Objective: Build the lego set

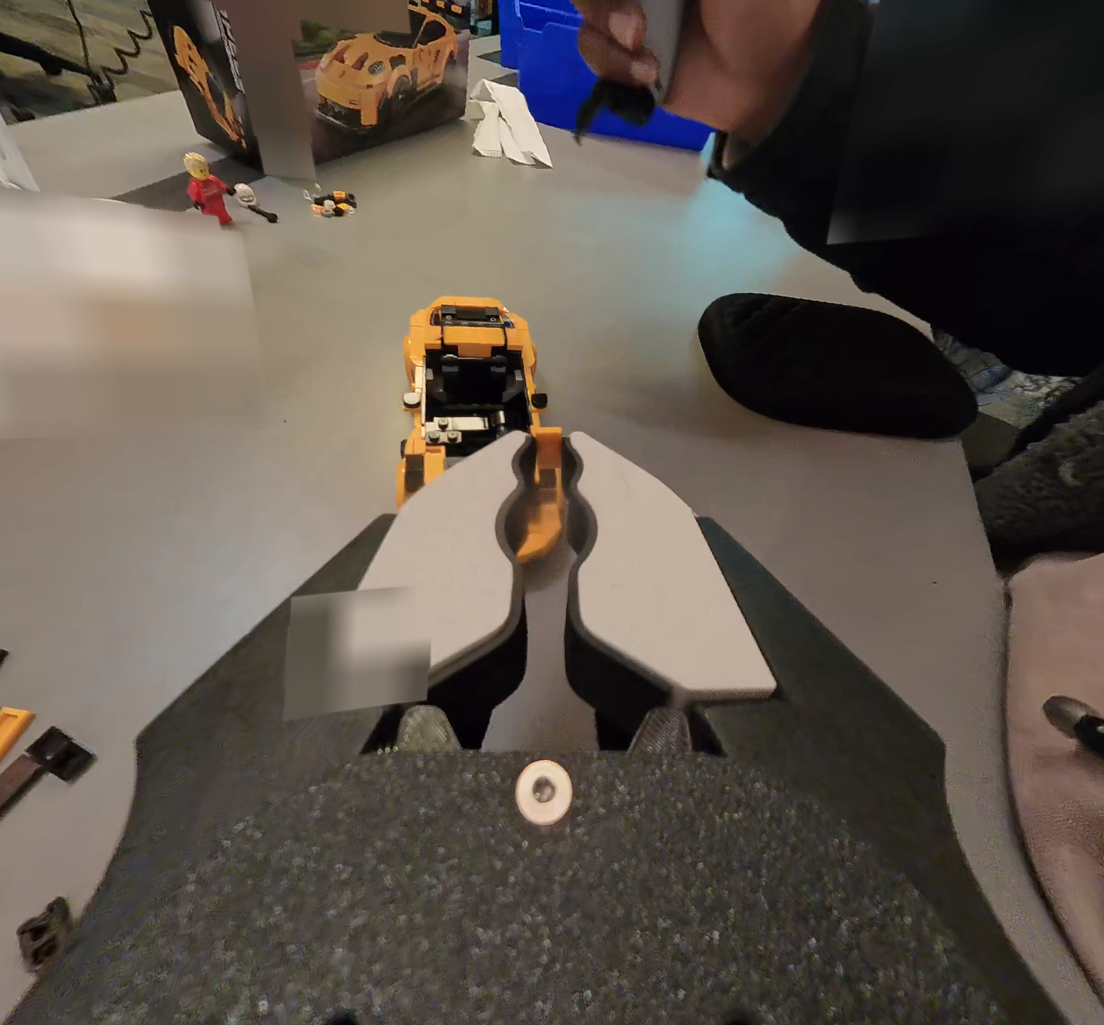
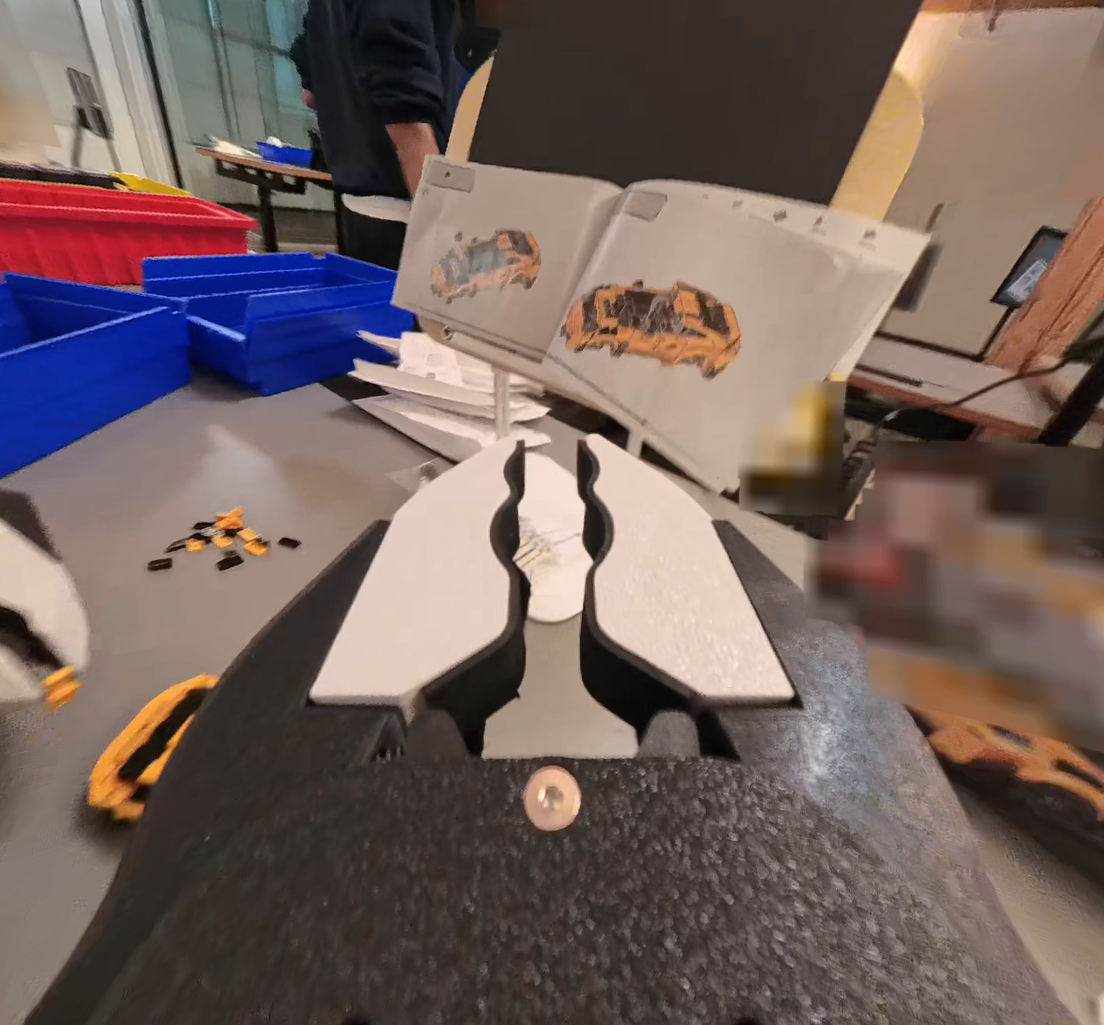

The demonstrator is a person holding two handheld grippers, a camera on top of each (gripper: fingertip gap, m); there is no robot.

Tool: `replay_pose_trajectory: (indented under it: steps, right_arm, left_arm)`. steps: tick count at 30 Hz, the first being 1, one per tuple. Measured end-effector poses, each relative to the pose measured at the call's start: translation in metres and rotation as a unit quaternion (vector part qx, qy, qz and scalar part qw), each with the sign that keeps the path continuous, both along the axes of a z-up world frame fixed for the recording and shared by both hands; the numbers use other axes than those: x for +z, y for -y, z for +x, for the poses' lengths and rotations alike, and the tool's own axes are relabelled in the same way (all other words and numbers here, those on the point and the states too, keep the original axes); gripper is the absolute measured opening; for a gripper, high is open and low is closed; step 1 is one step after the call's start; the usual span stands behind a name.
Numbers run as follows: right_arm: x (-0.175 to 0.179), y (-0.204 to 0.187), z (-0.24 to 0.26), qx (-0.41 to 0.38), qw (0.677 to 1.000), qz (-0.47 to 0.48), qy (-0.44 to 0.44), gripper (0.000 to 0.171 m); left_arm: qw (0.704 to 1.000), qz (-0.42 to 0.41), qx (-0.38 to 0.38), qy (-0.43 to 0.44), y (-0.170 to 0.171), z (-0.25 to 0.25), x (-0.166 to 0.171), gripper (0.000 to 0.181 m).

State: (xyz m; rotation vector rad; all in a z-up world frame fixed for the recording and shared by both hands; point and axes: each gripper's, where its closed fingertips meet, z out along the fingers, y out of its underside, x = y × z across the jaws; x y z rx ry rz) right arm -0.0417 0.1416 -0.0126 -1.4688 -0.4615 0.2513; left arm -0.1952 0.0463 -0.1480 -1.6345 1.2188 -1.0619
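Observation:
The orange lego car (image 1: 472, 375) stands on the grey table (image 1: 657, 291) with its cabin open on top. It also shows in the right wrist view (image 2: 149, 745). My left gripper (image 1: 546, 440) is shut on a curved orange piece (image 1: 540, 494) and holds it just in front of the car's near end. My right gripper (image 2: 549, 446) is raised and shut on a white flat piece (image 2: 552, 536) with thin lines on it. The left gripper's fingertip (image 2: 42, 608) shows at the left edge of the right wrist view.
An open instruction booklet (image 2: 657, 291) stands on a holder. Loose orange and black pieces (image 2: 227, 539) lie beside it. A red minifigure (image 1: 206, 189), small parts (image 1: 334, 202), the set's box (image 1: 370, 64), blue bins (image 1: 567, 52) and a black pad (image 1: 836, 363) surround the car. A person (image 2: 382, 70) stands behind. My right fingertips sit around 25 cm from my left ones.

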Motion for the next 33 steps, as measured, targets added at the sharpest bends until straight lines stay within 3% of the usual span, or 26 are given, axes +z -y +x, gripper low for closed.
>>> replay_pose_trajectory:
  steps: [8,11,16,18,20,24,27,31,33]
  right_arm:
    - [-0.045,0.015,-0.015,0.026,0.999,-0.012,-0.020,0.014]
    - [-0.040,0.003,-0.040,0.044,0.999,-0.014,0.012,0.009]
    - [0.005,-0.086,-0.097,0.022,0.993,-0.016,0.116,0.007]
    - [0.004,-0.132,-0.114,0.012,0.985,-0.100,0.137,0.006]
    - [-0.009,-0.173,-0.089,-0.077,0.957,-0.165,0.224,0.000]
    - [-0.012,-0.192,-0.064,-0.084,0.937,-0.150,0.304,0.000]
    - [-0.014,-0.202,-0.057,-0.089,0.915,-0.101,0.380,0.000]
    - [-0.015,-0.204,-0.057,-0.077,0.917,-0.061,0.388,0.000]
    - [-0.017,-0.201,-0.057,-0.065,0.923,-0.063,0.374,0.000]
  left_arm:
    - [0.999,0.019,0.030,-0.012,-0.015,-0.003,-0.009,0.007]
    - [0.999,0.018,0.036,-0.012,-0.019,-0.002,-0.010,0.007]
    - [0.999,0.015,0.031,-0.019,-0.019,0.001,-0.014,0.007]
    - [0.999,0.021,0.032,-0.017,-0.019,0.000,-0.012,0.007]
    - [0.999,0.024,0.039,-0.008,-0.020,-0.003,-0.008,0.007]
    - [0.998,0.025,0.063,0.011,-0.037,-0.006,0.013,0.007]
    - [0.997,0.049,0.065,-0.012,-0.069,0.004,0.037,0.007]
    - [0.993,-0.007,-0.023,-0.115,-0.074,0.013,0.028,0.007]
    - [0.976,-0.038,-0.096,-0.193,-0.050,0.002,0.002,0.007]
